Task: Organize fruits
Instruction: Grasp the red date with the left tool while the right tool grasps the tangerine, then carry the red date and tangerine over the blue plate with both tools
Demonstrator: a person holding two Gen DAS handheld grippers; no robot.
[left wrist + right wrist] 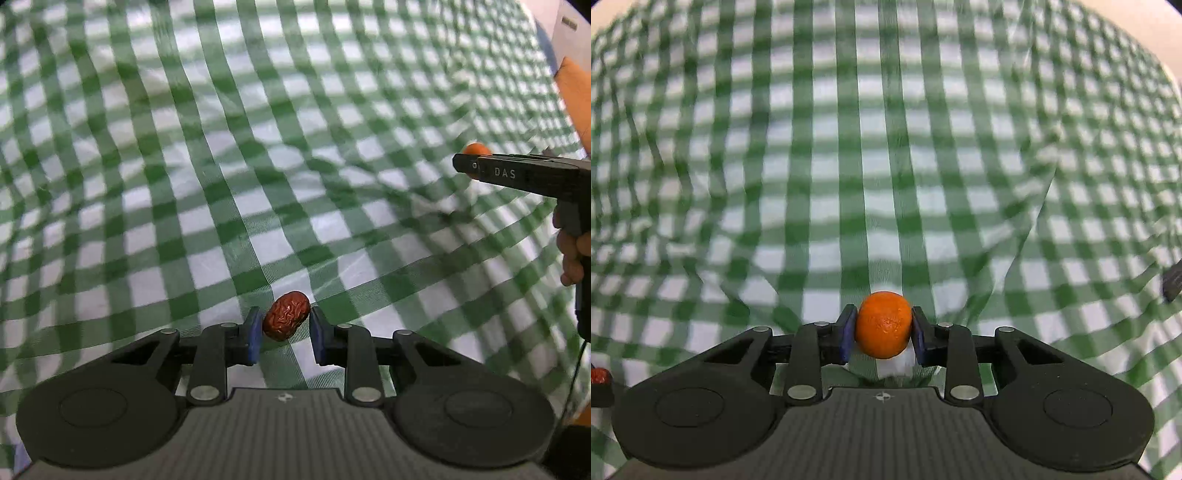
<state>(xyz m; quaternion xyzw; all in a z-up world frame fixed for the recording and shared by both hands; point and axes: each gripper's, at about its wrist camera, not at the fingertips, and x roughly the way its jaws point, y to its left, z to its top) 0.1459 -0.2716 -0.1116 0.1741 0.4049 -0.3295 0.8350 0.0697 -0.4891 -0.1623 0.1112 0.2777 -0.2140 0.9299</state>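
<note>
A wrinkled dark red date (pixel 286 320) sits between the blue pads of my left gripper (pixel 284 318), which is shut on it just above the cloth. A small round orange (pixel 883 325) is clamped between the blue pads of my right gripper (pixel 884 322). In the left wrist view the right gripper (pixel 466 166) reaches in from the right edge, held by a hand (pixel 572 254), and the orange (pixel 477 148) peeks over its tip. At the left edge of the right wrist view a sliver of the date (pixel 600 374) shows.
A green and white checked cloth (pixel 221 166) with folds and ridges covers the whole surface. A white box (pixel 570 33) and something orange-brown (pixel 576 96) stand at the upper right edge. A dark object (pixel 1174 280) pokes in at the right edge.
</note>
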